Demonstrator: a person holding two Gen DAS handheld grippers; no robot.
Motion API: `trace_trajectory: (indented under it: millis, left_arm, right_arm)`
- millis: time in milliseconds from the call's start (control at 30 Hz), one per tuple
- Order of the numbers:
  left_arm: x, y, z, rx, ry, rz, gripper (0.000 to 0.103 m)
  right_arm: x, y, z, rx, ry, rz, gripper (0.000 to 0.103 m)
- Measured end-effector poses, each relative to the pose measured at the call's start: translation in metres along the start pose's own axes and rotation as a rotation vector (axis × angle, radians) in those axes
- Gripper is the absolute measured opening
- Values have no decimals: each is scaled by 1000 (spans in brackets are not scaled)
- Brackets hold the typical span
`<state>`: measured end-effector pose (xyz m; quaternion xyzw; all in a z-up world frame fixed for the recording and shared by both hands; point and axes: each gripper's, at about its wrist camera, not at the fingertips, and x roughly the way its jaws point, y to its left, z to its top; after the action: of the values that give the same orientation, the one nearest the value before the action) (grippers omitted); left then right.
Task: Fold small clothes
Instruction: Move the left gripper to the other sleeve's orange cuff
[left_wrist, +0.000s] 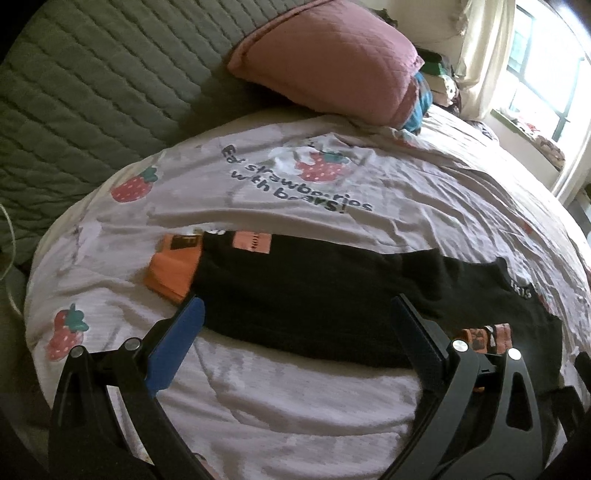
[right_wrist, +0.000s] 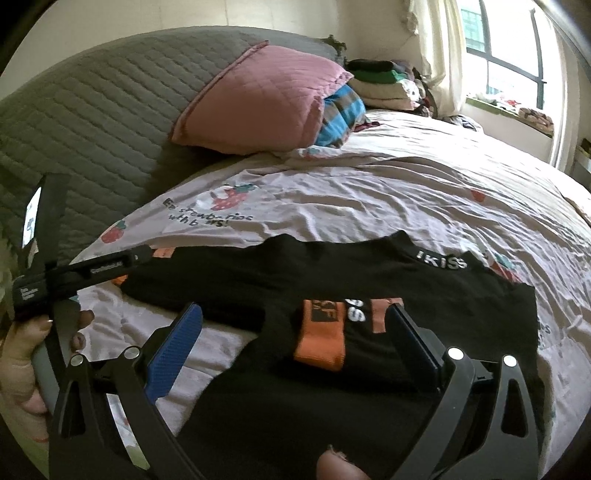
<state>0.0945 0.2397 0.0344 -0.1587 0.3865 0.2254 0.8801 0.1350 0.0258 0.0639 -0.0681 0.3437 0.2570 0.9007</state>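
A black pair of briefs (left_wrist: 314, 295) with orange trim lies spread flat on the strawberry-print sheet (left_wrist: 258, 184). Its orange cuff (left_wrist: 173, 273) shows at the left end. My left gripper (left_wrist: 297, 310) is open, its fingers straddling the near edge of the left half. In the right wrist view the black briefs (right_wrist: 332, 273) show a white-lettered waistband (right_wrist: 441, 263) and an orange band (right_wrist: 321, 343). My right gripper (right_wrist: 295, 314) is open just above the orange band. The left gripper's body (right_wrist: 74, 277), held by a hand, shows at the left.
A pink quilted pillow (right_wrist: 258, 99) and a blue striped cushion (right_wrist: 340, 114) lie at the bed's head against a grey quilted headboard (right_wrist: 92, 110). Folded clothes (right_wrist: 380, 81) are stacked beyond. A window (right_wrist: 509, 48) is at the right.
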Motion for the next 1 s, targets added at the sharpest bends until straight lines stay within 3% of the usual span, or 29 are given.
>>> trace_trajectory:
  millis: [600, 1000]
  left_arm:
    - [27, 43, 3, -123, 56, 44, 93]
    - [54, 74, 5, -208, 92, 100, 93]
  right_arm:
    - [34, 41, 14, -84, 23, 68, 98]
    - [79, 73, 10, -182, 105, 121, 98]
